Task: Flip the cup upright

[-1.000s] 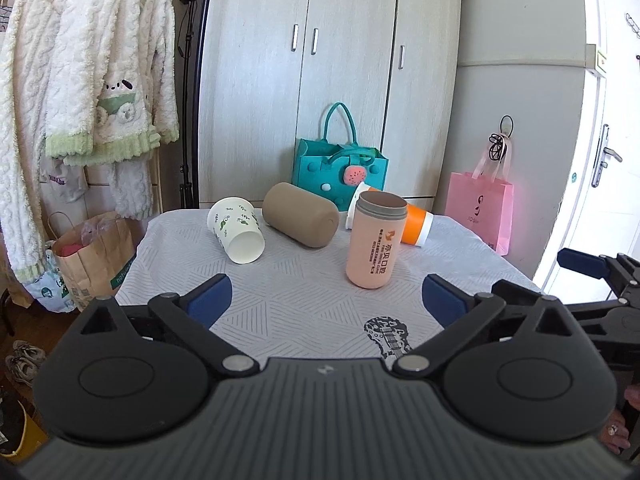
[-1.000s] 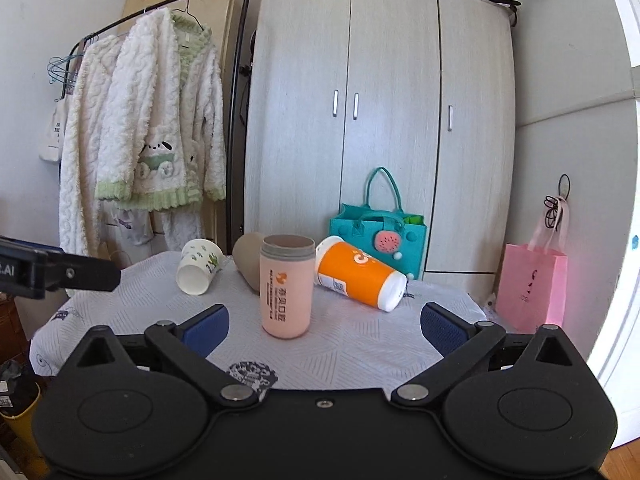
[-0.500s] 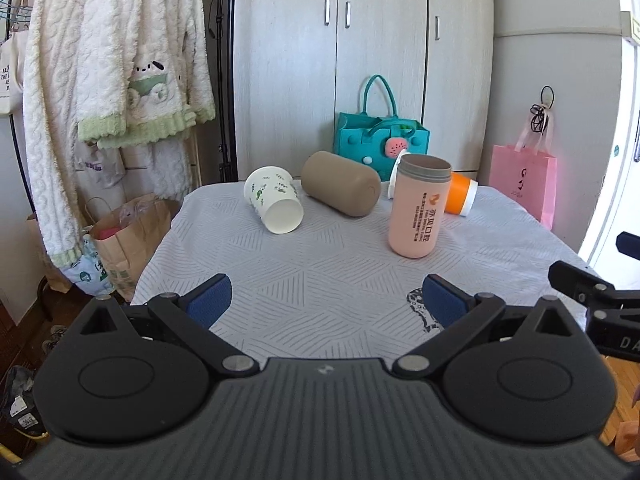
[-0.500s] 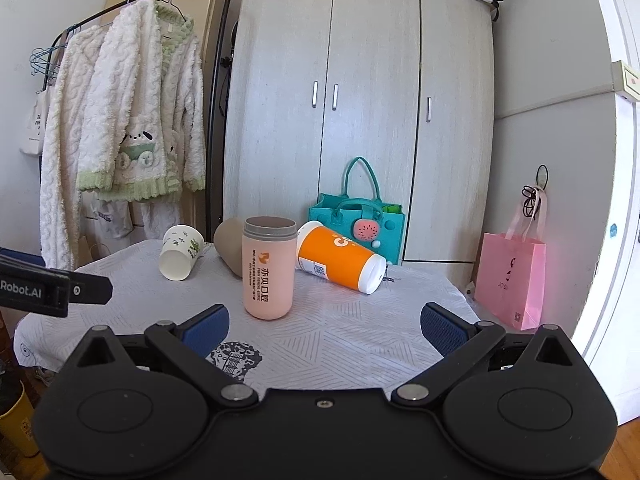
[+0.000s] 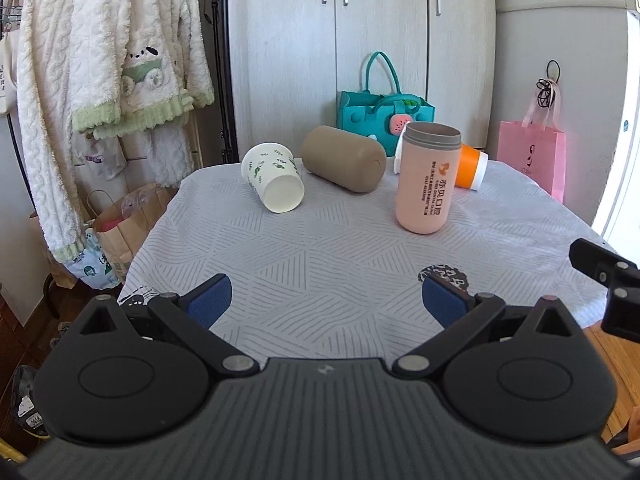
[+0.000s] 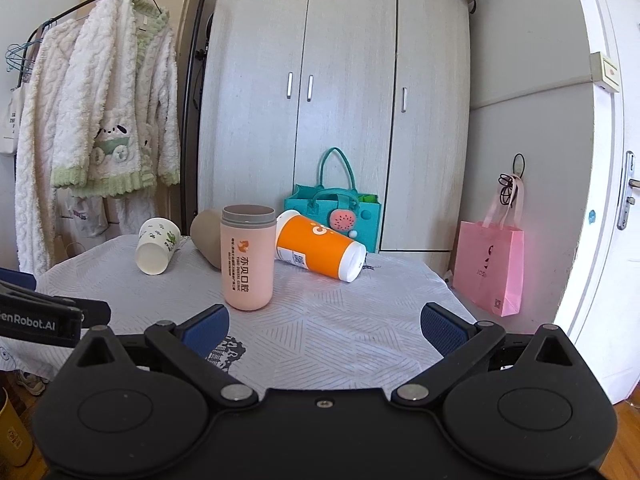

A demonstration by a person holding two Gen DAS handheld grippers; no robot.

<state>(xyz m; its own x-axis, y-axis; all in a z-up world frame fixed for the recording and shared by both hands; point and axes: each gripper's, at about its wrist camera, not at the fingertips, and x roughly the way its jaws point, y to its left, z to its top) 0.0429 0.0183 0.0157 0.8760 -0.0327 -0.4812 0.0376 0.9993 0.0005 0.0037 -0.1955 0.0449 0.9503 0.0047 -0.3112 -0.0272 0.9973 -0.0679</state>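
A pink cup point(image 5: 426, 178) point(image 6: 248, 258) stands upright on the table. A white paper cup with green print point(image 5: 274, 182) point(image 6: 157, 245), a tan cup point(image 5: 344, 159) point(image 6: 206, 236) and an orange cup point(image 5: 472, 166) point(image 6: 318, 246) lie on their sides behind it. My left gripper point(image 5: 326, 304) is open and empty above the table's near edge. My right gripper point(image 6: 324, 326) is open and empty in front of the pink cup. Each gripper shows at the edge of the other's view.
The table point(image 5: 340, 264) has a grey patterned cloth. A teal bag point(image 6: 336, 216) and a wardrobe point(image 6: 340, 100) stand behind it. A pink bag point(image 6: 490, 272) hangs at the right. Robes point(image 5: 100, 80) and paper bags point(image 5: 116, 224) are at the left.
Both grippers have drawn back from the table and stayed open. The left view has turned to the left. The cups have not moved.
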